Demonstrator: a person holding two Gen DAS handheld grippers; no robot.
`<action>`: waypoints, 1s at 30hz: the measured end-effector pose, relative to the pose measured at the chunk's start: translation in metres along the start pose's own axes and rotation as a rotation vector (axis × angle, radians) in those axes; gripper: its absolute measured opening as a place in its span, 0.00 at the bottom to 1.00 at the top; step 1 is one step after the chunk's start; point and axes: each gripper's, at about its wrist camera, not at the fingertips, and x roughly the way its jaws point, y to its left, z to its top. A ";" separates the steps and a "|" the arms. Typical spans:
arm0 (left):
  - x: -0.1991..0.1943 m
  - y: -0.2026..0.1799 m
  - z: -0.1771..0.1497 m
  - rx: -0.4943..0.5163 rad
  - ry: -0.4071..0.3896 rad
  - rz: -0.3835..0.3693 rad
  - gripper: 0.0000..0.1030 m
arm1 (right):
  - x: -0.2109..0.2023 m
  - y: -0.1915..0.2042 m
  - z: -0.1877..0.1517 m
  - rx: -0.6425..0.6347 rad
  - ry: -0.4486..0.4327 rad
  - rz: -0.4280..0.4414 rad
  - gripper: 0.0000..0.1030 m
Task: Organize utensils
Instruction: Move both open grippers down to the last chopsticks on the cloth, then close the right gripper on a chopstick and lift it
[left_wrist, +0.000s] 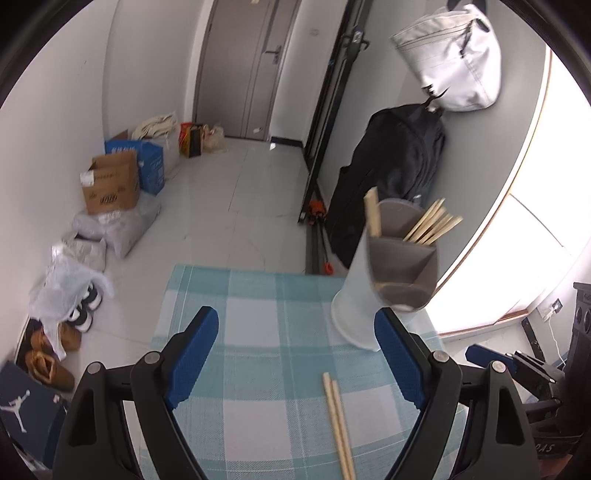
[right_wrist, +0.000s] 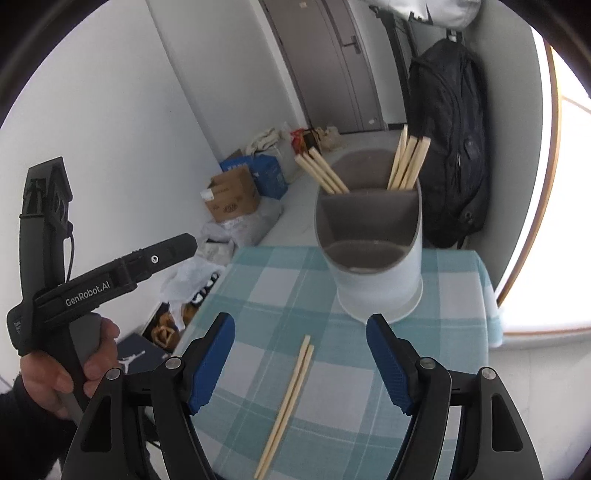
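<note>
A white utensil holder (right_wrist: 376, 266) with grey inner compartments stands at the far right of the checked tablecloth (right_wrist: 266, 288); it also shows in the left wrist view as the holder (left_wrist: 356, 295). Wooden chopsticks stick out of its back compartments (right_wrist: 408, 162), (left_wrist: 432, 227). A loose pair of chopsticks (right_wrist: 290, 402) lies on the cloth between my right gripper's (right_wrist: 300, 334) open jaws, untouched. My left gripper (left_wrist: 295, 325) stands open above the cloth, with the same pair of chopsticks (left_wrist: 338, 421) lying near its right finger. Neither gripper holds anything.
A person's hand (right_wrist: 70, 373) holds the left gripper's handle at the left. Beyond the table's far edge, on the floor, are cardboard boxes (left_wrist: 110, 184), plastic bags and shoes (left_wrist: 55, 354). A black backpack (right_wrist: 454, 147) and a white bag (left_wrist: 454, 55) hang on the wall.
</note>
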 end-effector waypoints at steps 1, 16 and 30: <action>0.003 0.004 -0.003 -0.010 0.009 0.004 0.81 | 0.011 0.000 -0.004 -0.001 0.041 -0.003 0.62; 0.014 0.057 -0.016 -0.162 0.060 0.047 0.81 | 0.134 0.002 -0.012 -0.007 0.423 -0.094 0.19; 0.023 0.079 -0.015 -0.251 0.117 0.036 0.81 | 0.159 0.025 -0.004 -0.136 0.488 -0.283 0.17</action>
